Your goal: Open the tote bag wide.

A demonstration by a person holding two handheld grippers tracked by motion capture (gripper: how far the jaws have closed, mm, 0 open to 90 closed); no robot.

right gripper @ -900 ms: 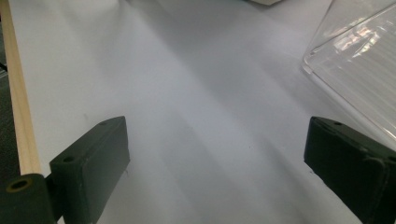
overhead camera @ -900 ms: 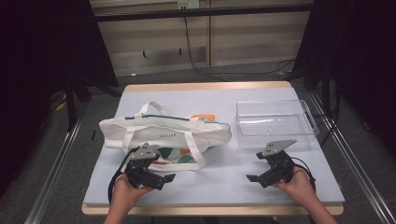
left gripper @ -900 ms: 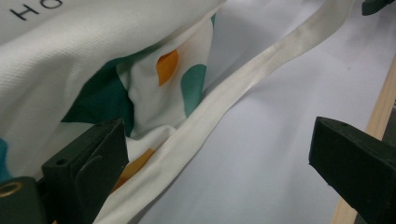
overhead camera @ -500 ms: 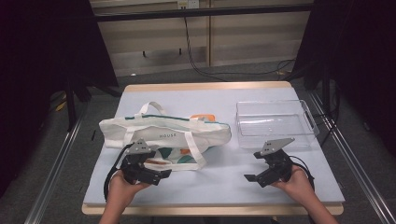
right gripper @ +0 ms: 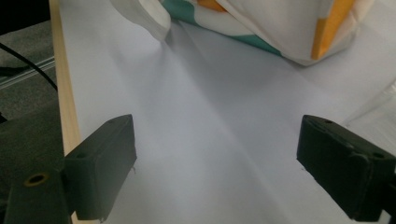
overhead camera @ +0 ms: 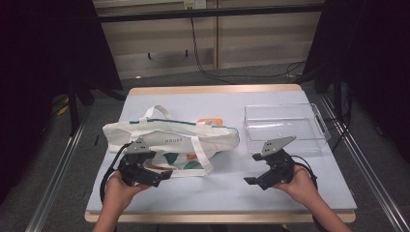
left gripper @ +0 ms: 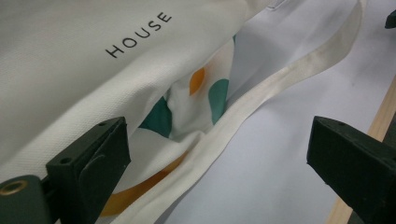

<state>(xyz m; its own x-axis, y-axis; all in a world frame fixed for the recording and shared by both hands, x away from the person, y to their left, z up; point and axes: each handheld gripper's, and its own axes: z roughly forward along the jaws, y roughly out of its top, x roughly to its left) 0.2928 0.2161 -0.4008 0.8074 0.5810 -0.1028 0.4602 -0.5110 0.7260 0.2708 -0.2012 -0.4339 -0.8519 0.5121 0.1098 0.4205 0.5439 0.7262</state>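
Premises present as a laboratory recording station. A bench with pale blue top and wooden edging stands between metal rails. Black curtains flank it, cables trail across grey carpet, panelled wall behind.

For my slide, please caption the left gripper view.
Open left tongs beside a white tote bag printed HOUSE, its strap between them.

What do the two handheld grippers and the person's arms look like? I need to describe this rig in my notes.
Both the left gripper and the right gripper are black, each with two blocky black jaws, a grey three-cornered plate on top and a black cable looping behind. A brass-coloured screw sits near the jaw base in each gripper view. The forearms are bare, with no sleeves visible.
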